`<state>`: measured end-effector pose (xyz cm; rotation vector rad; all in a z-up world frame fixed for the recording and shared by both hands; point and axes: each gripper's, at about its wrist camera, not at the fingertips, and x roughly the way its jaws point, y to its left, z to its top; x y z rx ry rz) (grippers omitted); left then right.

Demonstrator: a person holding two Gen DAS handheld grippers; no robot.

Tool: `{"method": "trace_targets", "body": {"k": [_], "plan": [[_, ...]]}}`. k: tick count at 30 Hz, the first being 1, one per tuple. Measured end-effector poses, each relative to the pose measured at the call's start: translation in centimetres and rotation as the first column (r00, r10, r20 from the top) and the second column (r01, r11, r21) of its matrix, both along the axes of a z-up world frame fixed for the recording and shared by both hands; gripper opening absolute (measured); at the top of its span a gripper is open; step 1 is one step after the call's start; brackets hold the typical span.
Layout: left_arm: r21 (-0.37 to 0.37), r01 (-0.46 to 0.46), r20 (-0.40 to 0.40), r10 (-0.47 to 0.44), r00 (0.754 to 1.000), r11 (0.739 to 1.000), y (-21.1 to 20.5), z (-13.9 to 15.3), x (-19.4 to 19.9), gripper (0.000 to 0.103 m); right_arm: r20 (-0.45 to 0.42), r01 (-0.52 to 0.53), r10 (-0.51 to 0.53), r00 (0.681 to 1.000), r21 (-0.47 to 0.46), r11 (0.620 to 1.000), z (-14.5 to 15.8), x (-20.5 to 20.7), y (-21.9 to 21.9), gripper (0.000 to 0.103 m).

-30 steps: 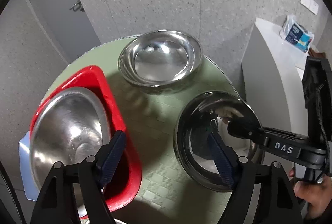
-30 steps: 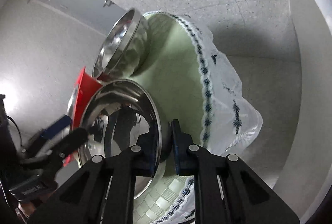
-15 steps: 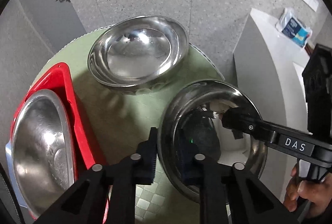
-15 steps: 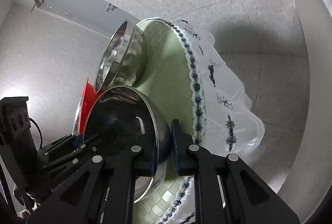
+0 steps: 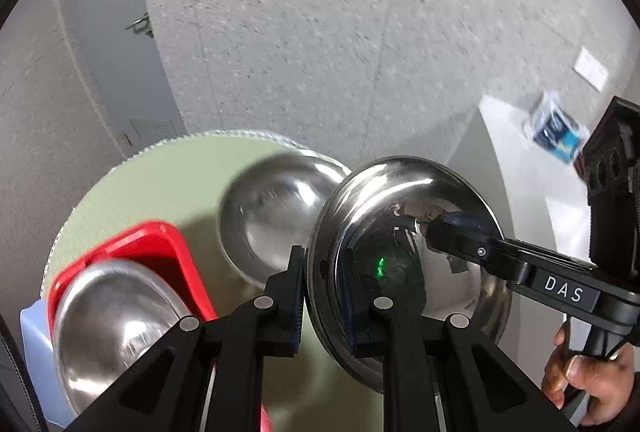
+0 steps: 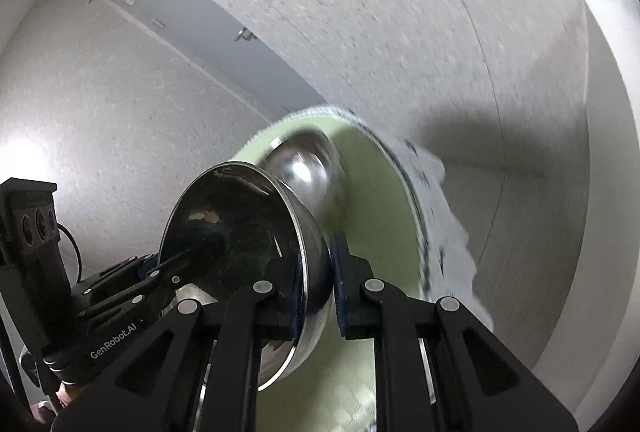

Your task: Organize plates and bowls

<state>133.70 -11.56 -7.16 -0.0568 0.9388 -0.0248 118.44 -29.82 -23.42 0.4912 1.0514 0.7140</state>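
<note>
I have both claws clamped on one steel bowl (image 5: 408,264), left claw (image 5: 322,296) and right claw (image 6: 316,284) pinching opposite rims, holding it tilted above the counter (image 5: 160,192), near a second bowl (image 5: 276,216).

Far steel bowl (image 5: 276,216) on table blurred in both views; held bowl (image 5: 408,260) covers its right rim. Bowl in red tray (image 5: 160,252) cut by left gripper (image 5: 322,296) fingers and bottom edge. Blue thing (image 5: 34,344) under tray mostly hidden, kind not clear. Packet (image 5: 556,134) on white counter blurred, print unreadable. Hand (image 5: 588,388) cut by picture corner. In right view, tablecloth (image 6: 448,216) pattern smeared; right gripper (image 6: 318,288) inner pad hidden behind bowl rim.
</note>
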Motion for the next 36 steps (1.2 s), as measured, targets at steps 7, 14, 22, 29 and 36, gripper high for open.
{"method": "trace_targets", "body": {"k": [7,14,22,29,36], "plan": [[-0.046,-0.077,-0.048,0.074,0.996,0.996,4.6,-1.3,3.8,0.012,0.064,-0.061,0.068,0.996,-0.101,0.993,1.1,3.1,5.2,0.013],[-0.064,-0.114,-0.131,0.105,0.986,0.991,6.3,-4.0,7.4,0.013,0.071,-0.107,0.126,0.990,-0.222,0.969,-0.1,4.5,8.9,0.014],[-0.068,-0.117,-0.187,0.103,0.977,0.991,6.4,-5.9,10.9,0.013,0.102,-0.109,0.153,0.983,-0.350,0.930,-0.8,5.0,10.9,0.015],[-0.085,-0.124,-0.194,0.105,0.975,0.989,6.6,-6.9,12.2,0.020,0.102,-0.104,0.157,0.982,-0.398,0.912,-1.7,5.5,11.5,0.016],[-0.124,-0.095,-0.177,0.072,0.982,0.988,6.8,-6.8,11.5,0.045,0.125,-0.091,0.162,0.979,-0.440,0.893,-1.5,5.0,12.1,0.018]]}}
